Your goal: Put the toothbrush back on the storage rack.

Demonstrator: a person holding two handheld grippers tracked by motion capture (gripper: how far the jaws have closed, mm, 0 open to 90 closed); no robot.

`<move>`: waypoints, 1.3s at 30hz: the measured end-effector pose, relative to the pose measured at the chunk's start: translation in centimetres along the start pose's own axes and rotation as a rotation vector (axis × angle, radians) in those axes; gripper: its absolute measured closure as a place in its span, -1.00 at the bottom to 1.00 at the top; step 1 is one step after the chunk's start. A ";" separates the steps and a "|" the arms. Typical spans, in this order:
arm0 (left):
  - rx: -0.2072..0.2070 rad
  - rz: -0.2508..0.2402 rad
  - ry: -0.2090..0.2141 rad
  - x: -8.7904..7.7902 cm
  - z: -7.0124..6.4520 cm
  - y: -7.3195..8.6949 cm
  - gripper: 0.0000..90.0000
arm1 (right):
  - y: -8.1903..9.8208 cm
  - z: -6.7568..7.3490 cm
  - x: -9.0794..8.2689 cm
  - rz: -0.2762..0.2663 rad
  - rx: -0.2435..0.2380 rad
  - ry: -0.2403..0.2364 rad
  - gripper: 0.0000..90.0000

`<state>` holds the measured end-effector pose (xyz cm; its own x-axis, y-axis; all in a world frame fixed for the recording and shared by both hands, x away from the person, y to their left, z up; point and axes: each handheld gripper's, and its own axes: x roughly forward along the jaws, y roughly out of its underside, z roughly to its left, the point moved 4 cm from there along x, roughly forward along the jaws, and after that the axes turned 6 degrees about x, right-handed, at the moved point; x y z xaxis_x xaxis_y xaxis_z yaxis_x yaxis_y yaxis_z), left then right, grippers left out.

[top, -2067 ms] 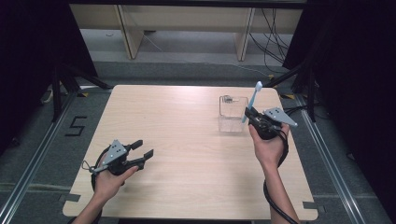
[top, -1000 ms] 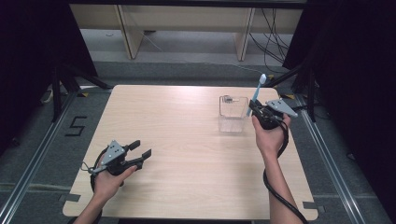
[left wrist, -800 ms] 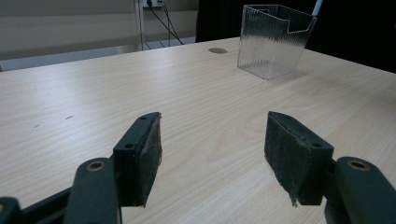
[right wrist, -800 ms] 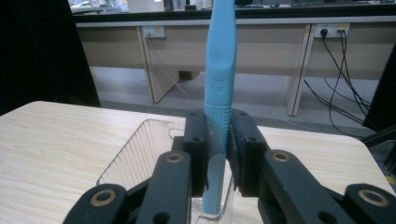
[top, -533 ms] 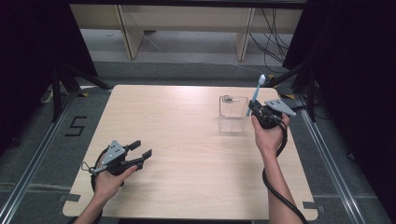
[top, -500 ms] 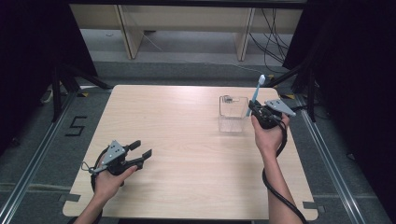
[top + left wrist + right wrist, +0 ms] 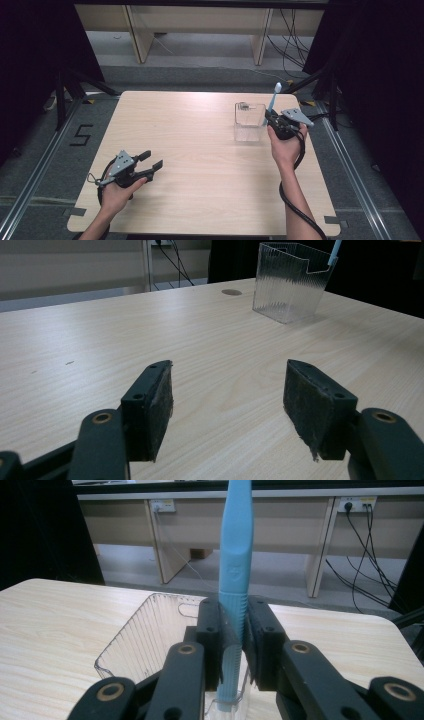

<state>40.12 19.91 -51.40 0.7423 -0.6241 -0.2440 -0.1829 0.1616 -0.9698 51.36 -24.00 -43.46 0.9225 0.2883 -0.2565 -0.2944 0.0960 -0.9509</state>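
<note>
Right hand-held gripper (image 7: 270,119) at the far right of the tabletop (image 7: 200,150), jaws clamped on a light blue toothbrush (image 7: 234,570) held upright. Brush's lower end sits inside the clear ribbed container (image 7: 248,121), at its right edge. Left hand-held gripper (image 7: 151,161) near the front left of the tabletop, jaws spread wide, nothing between them, well apart from the container.
</note>
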 end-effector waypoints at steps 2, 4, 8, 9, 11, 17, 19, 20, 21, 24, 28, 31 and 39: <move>0.000 0.000 0.001 0.0 0.0 0.0 -0.20 | 0.1 -0.1 0.0 0.000 -0.011 0.002 0.75; -0.001 0.000 0.002 0.0 -0.1 0.0 -0.20 | 0.1 -0.2 0.0 0.002 -0.011 0.004 0.75; -0.001 0.002 0.003 0.1 -0.1 0.1 -0.20 | 0.3 -0.1 0.0 0.006 -0.002 0.007 0.75; -0.003 0.000 0.004 0.1 -0.1 0.1 -0.20 | 0.4 -0.2 0.1 0.006 -0.020 0.005 0.75; -0.003 0.000 0.004 0.1 -0.1 0.1 -0.20 | 0.6 -0.2 0.2 0.006 -0.012 0.006 0.75; -0.003 0.003 0.004 0.1 0.0 0.1 -0.20 | 1.1 -0.2 0.3 0.019 -0.023 0.010 0.75; -0.005 -0.006 0.006 0.2 0.0 0.1 -0.20 | 1.2 -0.2 0.3 0.017 -0.026 0.011 0.75; -0.005 -0.006 0.006 0.2 0.0 0.1 -0.21 | 1.2 -0.2 0.3 0.017 -0.026 0.011 0.75; -0.007 -0.010 0.009 0.2 0.0 0.2 -0.21 | 1.3 -0.1 0.3 0.018 -0.006 0.014 0.75; -0.006 -0.009 0.009 0.2 -0.1 0.2 -0.21 | 1.3 -0.3 0.3 0.010 -0.042 0.009 0.75; -0.007 -0.005 0.005 0.2 -0.1 0.2 -0.21 | 1.5 -0.2 0.3 0.010 -0.014 0.017 0.74; -0.006 0.007 0.002 0.1 -0.1 0.2 -0.21 | 1.7 -0.2 0.3 0.018 -0.022 0.020 0.74; -0.007 0.011 0.003 0.2 -0.1 0.4 -0.22 | 2.4 -0.2 0.5 0.023 -0.021 0.025 0.74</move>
<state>40.15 19.81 -51.79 0.7386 -0.6243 -0.2543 -0.1953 0.1629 -0.9671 51.13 -23.80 -45.86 0.9217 0.2659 -0.2824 -0.3106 0.0700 -0.9480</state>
